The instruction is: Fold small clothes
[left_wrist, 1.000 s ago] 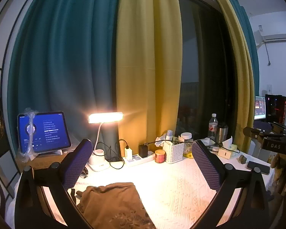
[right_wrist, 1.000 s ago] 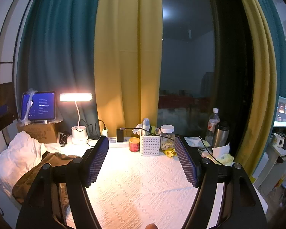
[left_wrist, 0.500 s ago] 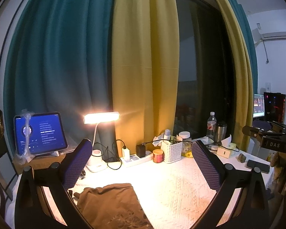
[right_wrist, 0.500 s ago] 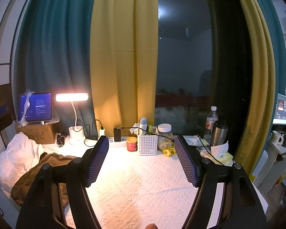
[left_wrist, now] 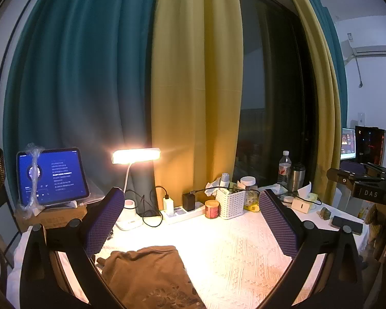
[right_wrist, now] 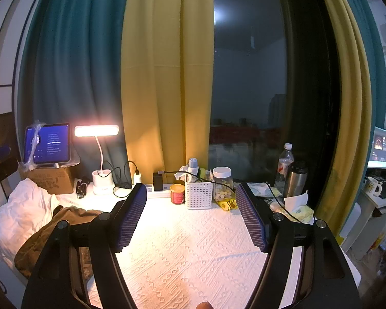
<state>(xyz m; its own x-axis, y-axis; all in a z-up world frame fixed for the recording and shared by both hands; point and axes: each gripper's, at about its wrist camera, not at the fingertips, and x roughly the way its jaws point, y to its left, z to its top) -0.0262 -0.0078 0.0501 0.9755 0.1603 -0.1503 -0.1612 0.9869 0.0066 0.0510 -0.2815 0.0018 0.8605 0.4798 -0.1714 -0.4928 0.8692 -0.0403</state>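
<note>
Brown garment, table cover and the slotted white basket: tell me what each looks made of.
Brown garment: soft matte fabric, probably cotton knit; it creases and slumps in loose folds. Table cover: white textile, matte, with a raised woven diamond pattern, likely cotton. Slotted basket: rigid white plastic, judging by its even moulded grid of slots and slight sheen.

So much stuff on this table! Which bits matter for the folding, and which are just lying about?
For the job:
brown garment
left gripper, open
right gripper, open

Just lying about:
lamp
tablet
white basket
jar
bottle
</note>
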